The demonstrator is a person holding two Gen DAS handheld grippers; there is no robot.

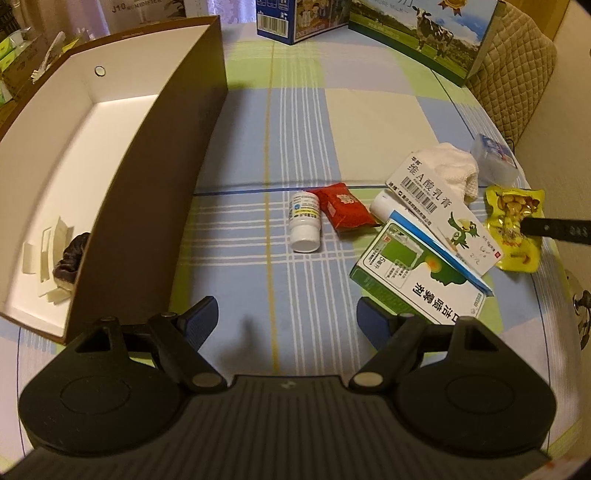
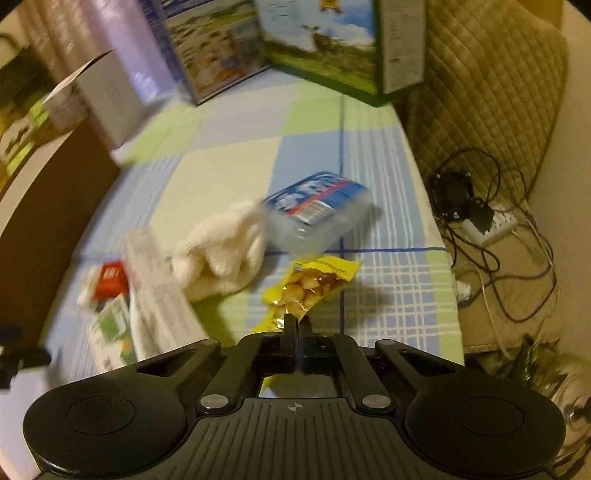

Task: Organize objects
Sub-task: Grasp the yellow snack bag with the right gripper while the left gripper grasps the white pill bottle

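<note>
My left gripper (image 1: 286, 317) is open and empty, low over the checked tablecloth. Ahead of it lie a white pill bottle (image 1: 304, 220), a red packet (image 1: 345, 212), a green and white medicine box (image 1: 417, 275), a long white ointment box (image 1: 441, 214) and a white cloth (image 1: 452, 168). My right gripper (image 2: 296, 325) is shut on the near edge of a yellow snack packet (image 2: 310, 290); its finger shows over that packet (image 1: 517, 229) in the left wrist view. A brown storage box (image 1: 155, 184) with white inside stands at the left.
A clear plastic pack with a blue label (image 2: 317, 210) lies behind the cloth (image 2: 221, 258). Tall milk cartons (image 1: 424, 33) stand at the table's far edge. The storage box holds white pieces and a dark scrunchie (image 1: 70, 258). Cables and a power strip (image 2: 491, 225) lie off the table's right edge.
</note>
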